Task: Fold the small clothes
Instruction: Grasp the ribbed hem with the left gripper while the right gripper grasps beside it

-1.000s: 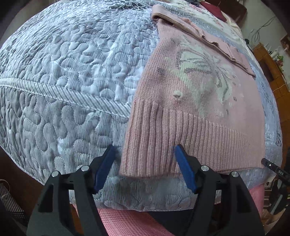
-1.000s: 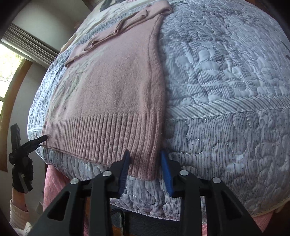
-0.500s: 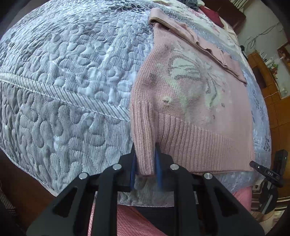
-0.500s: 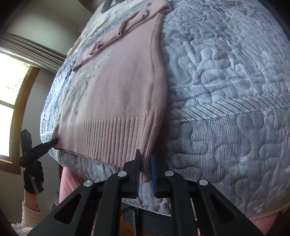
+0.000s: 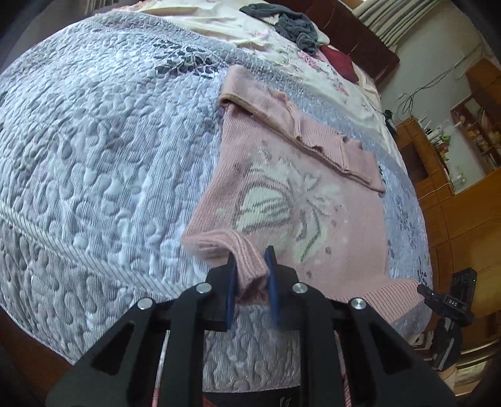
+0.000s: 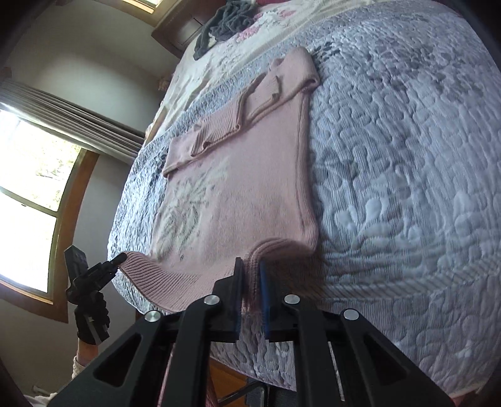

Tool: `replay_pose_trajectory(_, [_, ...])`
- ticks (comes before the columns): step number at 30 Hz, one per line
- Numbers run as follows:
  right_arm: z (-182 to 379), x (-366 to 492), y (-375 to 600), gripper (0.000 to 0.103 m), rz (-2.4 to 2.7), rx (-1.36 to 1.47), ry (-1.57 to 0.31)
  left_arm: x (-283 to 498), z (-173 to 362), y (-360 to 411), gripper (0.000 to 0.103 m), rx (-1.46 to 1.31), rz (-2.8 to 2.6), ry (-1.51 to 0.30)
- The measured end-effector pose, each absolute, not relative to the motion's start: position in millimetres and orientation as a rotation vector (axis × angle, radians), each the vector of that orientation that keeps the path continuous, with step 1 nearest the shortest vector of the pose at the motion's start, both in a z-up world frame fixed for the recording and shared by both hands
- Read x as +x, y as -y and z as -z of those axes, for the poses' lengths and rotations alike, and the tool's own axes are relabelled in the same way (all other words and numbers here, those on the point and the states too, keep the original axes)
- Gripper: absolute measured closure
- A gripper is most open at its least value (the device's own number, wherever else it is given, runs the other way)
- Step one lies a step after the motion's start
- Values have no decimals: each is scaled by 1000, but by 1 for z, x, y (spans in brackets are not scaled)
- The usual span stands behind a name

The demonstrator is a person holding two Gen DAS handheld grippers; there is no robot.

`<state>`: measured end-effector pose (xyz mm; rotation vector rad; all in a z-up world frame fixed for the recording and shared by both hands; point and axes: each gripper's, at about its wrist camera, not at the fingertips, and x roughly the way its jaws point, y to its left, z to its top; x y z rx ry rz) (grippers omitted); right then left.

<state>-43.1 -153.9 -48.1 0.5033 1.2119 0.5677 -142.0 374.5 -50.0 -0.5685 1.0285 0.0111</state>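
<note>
Left wrist view: the left tongs [image 5: 250,275], black-framed with blue pads, are clenched on the ribbed hem corner of a pink knitted sweater [image 5: 313,200], which bunches into a raised fold between the pads. The sweater lies front-up on a bed covered by a grey quilted bedspread [image 5: 94,156] stitched in pebble-like lobes with a corded band across it; a pale winged motif is knitted into the chest, and a sleeve is folded across the upper body. The opposite hem corner is lifted off the bedspread by the right tongs [image 5: 422,289], seen at the right edge. Beyond the sweater lie a floral sheet [image 5: 313,56], a crumpled dark grey garment [image 5: 291,25] and a dark red cushion [image 5: 339,59] against a wooden headboard [image 5: 360,37]; wooden cabinets [image 5: 463,203] stand along the right wall. Nothing rests on the sweater's body. Right wrist view: the right tongs [image 6: 250,275] are closed tight on the near hem corner, the ribbed knit pinched upright between the pads and casting a shadow on the quilt. The sweater [image 6: 244,175] stretches away toward the headboard, with its folded sleeves stacked near the collar. At the left, the left tongs [image 6: 120,258] hold the other hem corner raised, gripped by a hand in a dark glove [image 6: 92,316]. A window [image 6: 31,200] with a wooden frame and gathered curtain lights the left wall.
</note>
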Motion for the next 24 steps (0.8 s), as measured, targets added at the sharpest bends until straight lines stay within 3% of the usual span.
replay_pose_trajectory(11, [58, 36, 147, 94, -530, 574, -1254, -61, 62, -397, 93, -574, -88, -1020])
replay_pose_trajectory(21, [103, 91, 141, 93, -460, 593, -1363, -7, 101, -403, 93, -569, -128, -1097])
replay_pose_trajectory(24, [112, 98, 141, 90, -449, 604, -1380, -2, 110, -408, 88, -591, -135, -1109])
